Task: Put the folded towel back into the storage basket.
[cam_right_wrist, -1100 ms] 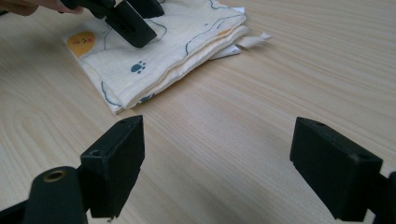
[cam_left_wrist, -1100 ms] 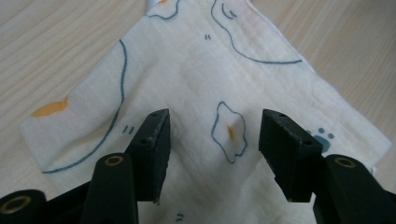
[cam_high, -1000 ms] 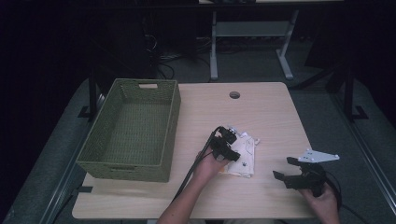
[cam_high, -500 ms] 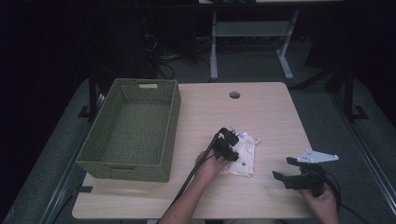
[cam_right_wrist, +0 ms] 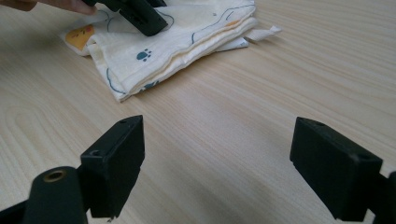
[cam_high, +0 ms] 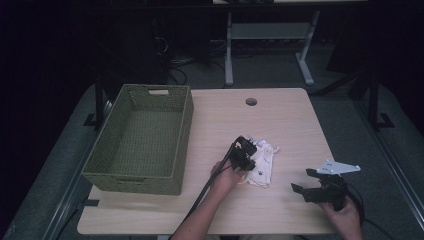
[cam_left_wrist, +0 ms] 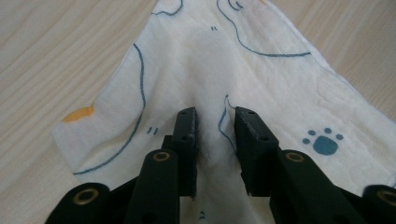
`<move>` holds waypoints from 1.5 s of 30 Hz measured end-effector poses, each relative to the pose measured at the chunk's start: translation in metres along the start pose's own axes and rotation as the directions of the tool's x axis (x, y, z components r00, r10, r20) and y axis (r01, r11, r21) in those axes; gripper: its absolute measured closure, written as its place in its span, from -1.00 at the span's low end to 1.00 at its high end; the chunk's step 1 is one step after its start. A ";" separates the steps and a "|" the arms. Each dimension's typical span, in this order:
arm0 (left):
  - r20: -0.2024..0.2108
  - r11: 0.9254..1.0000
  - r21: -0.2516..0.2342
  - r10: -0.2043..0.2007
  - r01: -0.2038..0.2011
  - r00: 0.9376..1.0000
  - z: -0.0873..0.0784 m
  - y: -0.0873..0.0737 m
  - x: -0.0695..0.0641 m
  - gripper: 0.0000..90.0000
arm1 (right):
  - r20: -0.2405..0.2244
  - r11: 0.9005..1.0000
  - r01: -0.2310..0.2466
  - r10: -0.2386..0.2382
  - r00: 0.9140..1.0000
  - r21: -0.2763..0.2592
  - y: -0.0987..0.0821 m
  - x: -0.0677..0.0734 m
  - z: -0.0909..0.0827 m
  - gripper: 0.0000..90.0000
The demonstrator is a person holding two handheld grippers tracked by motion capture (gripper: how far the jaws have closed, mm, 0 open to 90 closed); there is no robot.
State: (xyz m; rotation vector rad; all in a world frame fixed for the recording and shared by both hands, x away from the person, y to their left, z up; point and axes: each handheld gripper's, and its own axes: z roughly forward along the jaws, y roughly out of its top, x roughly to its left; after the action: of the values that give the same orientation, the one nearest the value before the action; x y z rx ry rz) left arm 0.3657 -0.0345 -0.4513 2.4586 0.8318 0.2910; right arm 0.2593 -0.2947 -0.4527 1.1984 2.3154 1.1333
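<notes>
A cream cloth [cam_high: 266, 159] printed with blue lines and a paw mark lies folded on the wooden table [cam_high: 280, 120], right of the middle. My left gripper [cam_high: 248, 159] rests on the cloth's left part. In the left gripper view its jaws stand narrowly apart, and a raised ridge of the cloth [cam_left_wrist: 205, 70] is pinched between the left gripper's [cam_left_wrist: 215, 114] tips. My right gripper [cam_high: 303, 180] hovers low near the table's front right corner, wide open and holding nothing. From the right gripper [cam_right_wrist: 217, 128], the cloth [cam_right_wrist: 163, 42] lies ahead and to the left.
A green woven basket [cam_high: 186, 125] stands on the table's left side and looks empty. A round cable hole [cam_high: 251, 101] sits near the far edge. Bare wood stretches between the cloth and the right gripper. Dark floor and desk legs lie beyond.
My left gripper has shifted a little toward the near edge on the cloth over the last second. The right gripper has stayed in place.
</notes>
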 end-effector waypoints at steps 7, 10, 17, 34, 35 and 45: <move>-0.002 1.000 -0.008 0.006 -0.006 1.000 0.002 0.002 -0.001 0.78 | -0.003 1.000 0.003 -0.003 1.000 0.005 0.000 0.000 0.001 -0.61; 0.004 1.000 -0.012 0.000 0.000 1.000 0.002 0.002 0.001 0.81 | -0.003 1.000 0.001 -0.001 1.000 0.007 0.000 -0.001 0.002 -0.61; 0.058 0.997 -0.029 -0.065 0.067 0.996 0.002 0.001 0.007 0.84 | -0.002 1.000 -0.007 0.007 1.000 0.000 0.000 -0.002 0.001 -0.61; 0.207 0.981 -0.073 -0.164 0.182 0.965 -0.009 -0.005 0.019 0.85 | 0.000 1.000 -0.023 0.023 1.000 -0.006 -0.001 -0.005 -0.001 -0.61; 0.212 0.978 -0.079 -0.171 0.192 0.962 -0.010 -0.005 0.019 0.85 | -0.001 1.000 -0.024 0.024 1.000 -0.008 -0.002 -0.005 -0.001 -0.61; 0.257 0.970 -0.102 -0.190 0.222 0.948 -0.021 -0.006 0.024 0.85 | 0.001 1.000 -0.025 0.025 1.000 -0.008 -0.002 -0.006 -0.002 -0.61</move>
State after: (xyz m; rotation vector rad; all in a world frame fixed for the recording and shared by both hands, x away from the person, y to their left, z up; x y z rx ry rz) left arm 0.3744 -0.0071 -0.4364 2.2068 0.9212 -0.0355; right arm 0.2610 -0.3013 -0.4535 1.2285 2.2986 1.1493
